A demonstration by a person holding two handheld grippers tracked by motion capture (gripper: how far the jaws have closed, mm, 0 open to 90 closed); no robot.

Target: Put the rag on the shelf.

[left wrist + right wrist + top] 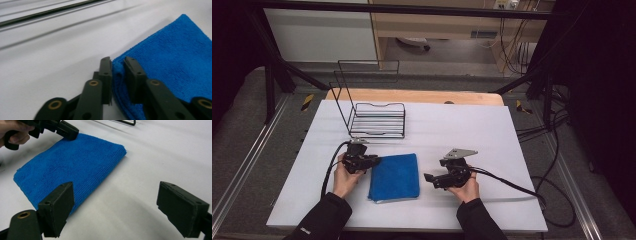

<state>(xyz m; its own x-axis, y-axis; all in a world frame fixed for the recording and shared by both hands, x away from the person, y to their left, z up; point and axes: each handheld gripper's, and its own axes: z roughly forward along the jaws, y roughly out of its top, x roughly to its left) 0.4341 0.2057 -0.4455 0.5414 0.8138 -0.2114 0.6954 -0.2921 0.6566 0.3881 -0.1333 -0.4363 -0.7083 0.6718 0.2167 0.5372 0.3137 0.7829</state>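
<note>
The white surface [492, 130] carries a black wire rack [377, 119] toward its far left corner and a folded blue cloth [395, 177] near the middle of its near edge. The left gripper [117, 68] pinches only a small tuft at the cloth's far left corner, so the layers could slip free or unfold unevenly if lifted. The right gripper [115, 210], jaws spread wide, hovers beside the cloth's right edge, holding nothing; closing there would catch bare surface.

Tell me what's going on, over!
Left gripper shut on blue cloth corner. Right gripper open beside cloth, holding nothing. Wire rack stands behind, clear of both.
</note>
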